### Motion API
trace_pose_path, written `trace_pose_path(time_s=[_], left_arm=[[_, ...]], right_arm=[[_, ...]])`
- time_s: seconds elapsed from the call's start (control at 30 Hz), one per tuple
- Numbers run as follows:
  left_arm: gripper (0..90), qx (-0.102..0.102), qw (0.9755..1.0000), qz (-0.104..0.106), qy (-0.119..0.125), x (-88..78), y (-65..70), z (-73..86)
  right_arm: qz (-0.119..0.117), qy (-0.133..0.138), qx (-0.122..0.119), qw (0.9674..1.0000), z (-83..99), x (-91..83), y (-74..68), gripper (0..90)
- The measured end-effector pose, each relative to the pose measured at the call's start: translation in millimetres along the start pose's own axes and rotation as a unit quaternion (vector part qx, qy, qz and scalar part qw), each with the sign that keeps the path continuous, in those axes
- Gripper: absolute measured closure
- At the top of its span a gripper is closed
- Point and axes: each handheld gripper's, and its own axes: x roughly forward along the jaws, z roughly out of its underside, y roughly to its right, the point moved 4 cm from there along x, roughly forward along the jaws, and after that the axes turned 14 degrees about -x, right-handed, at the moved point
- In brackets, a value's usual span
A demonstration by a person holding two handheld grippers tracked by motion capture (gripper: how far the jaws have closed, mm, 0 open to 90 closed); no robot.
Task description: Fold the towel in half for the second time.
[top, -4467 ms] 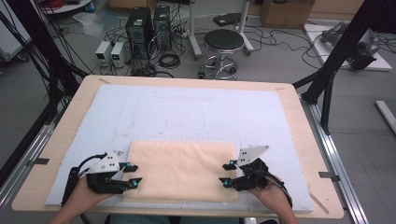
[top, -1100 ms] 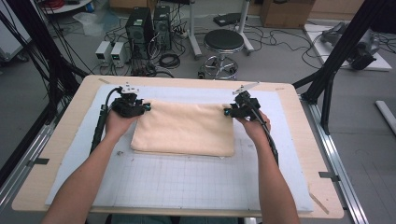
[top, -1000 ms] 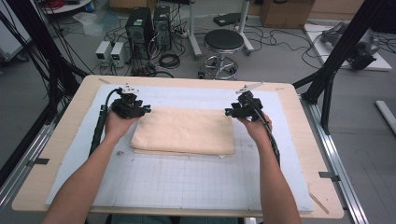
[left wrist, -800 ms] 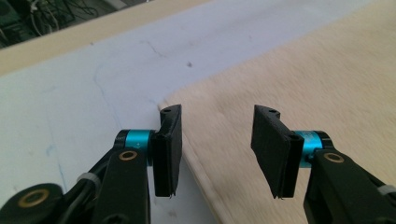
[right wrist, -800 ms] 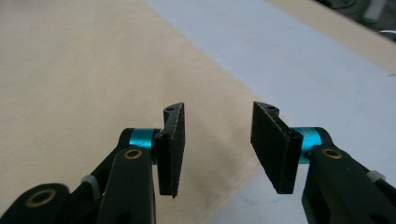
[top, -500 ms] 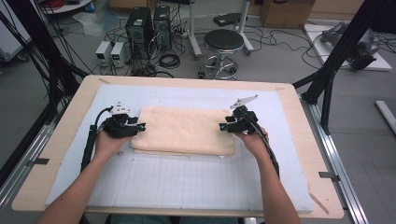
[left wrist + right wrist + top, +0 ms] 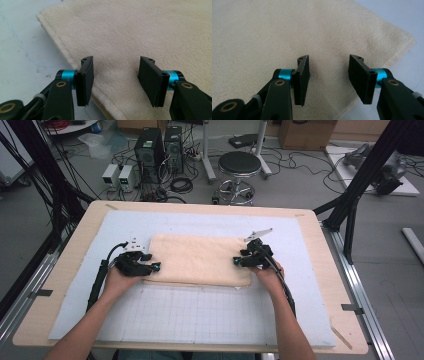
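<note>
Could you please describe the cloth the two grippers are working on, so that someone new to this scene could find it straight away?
Start at the wooden table and the pale blue-white mat covering most of it. Near the mat's middle lies a folded cream towel, with the left gripper at one end and the right gripper at the other. It is the mat's one soft, fuzzy, warm-coloured thing.

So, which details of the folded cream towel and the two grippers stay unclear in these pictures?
- Folded cream terry towel: number of layers, hidden under its top layer in the high view.
- Left gripper, right gripper: whether the jaw tips touch the cloth; too small there, and the gripper views leave it unsettled.
</note>
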Motion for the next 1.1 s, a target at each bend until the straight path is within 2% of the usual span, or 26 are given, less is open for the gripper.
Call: trace_pose_path(time_s=[0.17, 0.27, 0.37, 0.43, 0.53, 0.73, 0.83, 0.97, 1.1], left_arm=[[40.2, -0.001, 1.0000, 0.004, 0.005, -4.8, 2.4, -1.8], [38.3, -0.005, 0.9997, 0.017, 0.014, -8.0, 5.2, -3.0], [32.5, -0.009, 0.9995, 0.023, 0.021, -11.5, 6.2, -4.9], [27.7, -0.018, 0.9993, 0.024, 0.023, -12.8, 6.9, -5.4], [23.2, -0.017, 0.9994, 0.023, 0.019, -15.5, 7.3, -4.5], [18.6, -0.018, 0.9989, 0.032, 0.029, -23.4, 10.5, -2.1], [15.9, -0.020, 0.9987, 0.033, 0.032, -28.1, 10.3, -0.7], [13.1, -0.020, 0.9986, 0.036, 0.032, -34.8, 10.5, 0.6], [12.3, -0.019, 0.9982, 0.040, 0.041, -40.4, 13.6, 0.2]], right_arm=[[0.000, 0.001, 0.010, 1.0000, -1.4, -1.2, -2.3, 40.8], [0.004, 0.002, 0.015, 0.9999, -2.8, -4.0, -4.1, 34.0], [0.012, 0.008, 0.020, 0.9997, -4.2, -8.5, -4.1, 27.7], [0.016, 0.015, 0.022, 0.9995, -5.5, -12.8, -4.6, 24.8], [0.016, 0.022, 0.022, 0.9994, -7.5, -19.9, -7.3, 21.2], [0.021, 0.042, 0.017, 0.9988, -12.5, -32.4, -11.8, 17.8], [0.016, 0.049, 0.018, 0.9985, -13.6, -34.5, -16.1, 16.3], [0.021, 0.049, 0.007, 0.9985, -12.1, -35.0, -21.6, 15.8], [0.019, 0.052, 0.010, 0.9984, -9.2, -36.0, -26.3, 15.1]])
